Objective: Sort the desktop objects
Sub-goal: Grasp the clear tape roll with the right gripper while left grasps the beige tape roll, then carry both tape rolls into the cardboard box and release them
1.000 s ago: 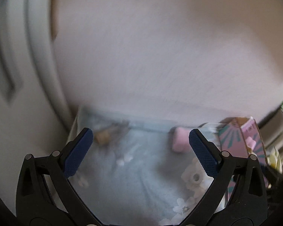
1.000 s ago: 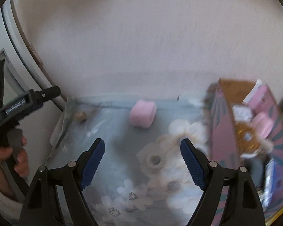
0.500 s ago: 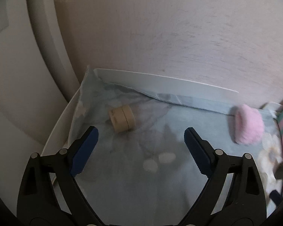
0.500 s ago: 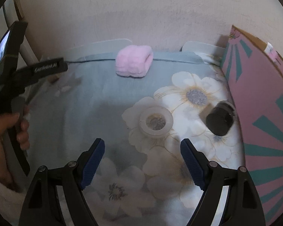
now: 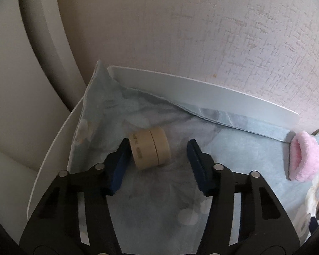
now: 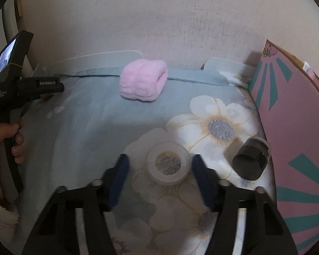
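Left gripper [image 5: 158, 146]: jaws just closed in around beige tape roll [image 5: 150, 149]; left pad touches it, right pad stands clear, not pinching. Right gripper [image 6: 159, 162]: jaws just narrowed around clear tape roll [image 6: 168, 167], right pad at its rim, gap on the left, contact uncertain. Both rolls lie on floral cloth [image 6: 91, 127]. Nearby: pink fluffy band [image 6: 143, 83] by the wall, dark jar [image 6: 251, 159] on its side beside pink box [image 6: 295, 131]. Nothing blocks either roll.

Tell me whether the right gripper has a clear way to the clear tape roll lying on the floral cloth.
Probably yes: the right gripper already straddles the clear tape roll, its fingers just closing, and nothing lies between them; the dark cylinder sits off to the side.
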Tool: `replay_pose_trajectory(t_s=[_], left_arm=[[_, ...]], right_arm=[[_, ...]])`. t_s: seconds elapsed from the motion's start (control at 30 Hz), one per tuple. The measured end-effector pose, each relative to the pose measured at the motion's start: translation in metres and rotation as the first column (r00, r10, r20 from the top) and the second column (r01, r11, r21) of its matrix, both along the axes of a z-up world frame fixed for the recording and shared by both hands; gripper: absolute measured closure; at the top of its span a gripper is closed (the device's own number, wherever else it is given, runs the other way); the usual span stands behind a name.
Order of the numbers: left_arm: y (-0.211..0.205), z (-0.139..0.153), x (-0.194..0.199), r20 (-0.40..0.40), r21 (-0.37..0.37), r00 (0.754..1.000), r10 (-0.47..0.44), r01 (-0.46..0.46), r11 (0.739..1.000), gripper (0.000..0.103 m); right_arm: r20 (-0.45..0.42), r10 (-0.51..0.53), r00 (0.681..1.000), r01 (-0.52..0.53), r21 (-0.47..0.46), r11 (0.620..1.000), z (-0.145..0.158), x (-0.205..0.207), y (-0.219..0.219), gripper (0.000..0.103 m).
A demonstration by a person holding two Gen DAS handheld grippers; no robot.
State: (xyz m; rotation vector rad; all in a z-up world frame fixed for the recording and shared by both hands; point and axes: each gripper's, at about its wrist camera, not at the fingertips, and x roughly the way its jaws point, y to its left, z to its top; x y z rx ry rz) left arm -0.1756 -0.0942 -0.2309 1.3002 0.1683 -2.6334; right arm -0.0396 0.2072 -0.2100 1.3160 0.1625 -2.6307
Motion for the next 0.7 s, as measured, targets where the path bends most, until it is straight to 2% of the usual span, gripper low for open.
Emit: replay_pose_trajectory(t_s=[0.03,0.07,0.13,0.23,0.4,0.7], left_arm=[[-0.001,0.001,0.000,-0.001,0.000,1.000,0.002,-0.002,1.000,0.068],[-0.002,0.002,-0.001,0.001,0.007,1.000,0.007,-0.007,1.000,0.074],[-0.006,0.002,-0.001,0.001,0.023,1.000,0.015,-0.015,1.000,0.077],[-0.005,0.002,-0.001,0.004,0.006,1.000,0.001,-0.001,1.000,0.077],[-0.008,0.005,0.000,0.002,0.018,1.000,0.009,-0.009,1.000,0.078],[-0.016,0.032,0.016,-0.044,0.015,0.999,-0.015,0.016,1.000,0.078]], right_arm=[[-0.003,0.004,1.000,-0.004,0.000,1.000,0.001,0.000,0.000,0.064],[-0.004,0.008,1.000,-0.008,0.002,1.000,0.002,-0.002,0.000,0.064],[-0.004,0.009,1.000,-0.009,0.002,1.000,0.001,-0.004,-0.001,0.064],[-0.001,0.008,1.000,-0.008,0.002,1.000,0.002,-0.006,-0.001,0.064],[-0.001,0.011,1.000,-0.011,-0.005,1.000,0.001,-0.005,0.000,0.064],[-0.028,0.029,0.999,-0.030,-0.013,0.999,0.017,0.003,-0.008,0.064]])
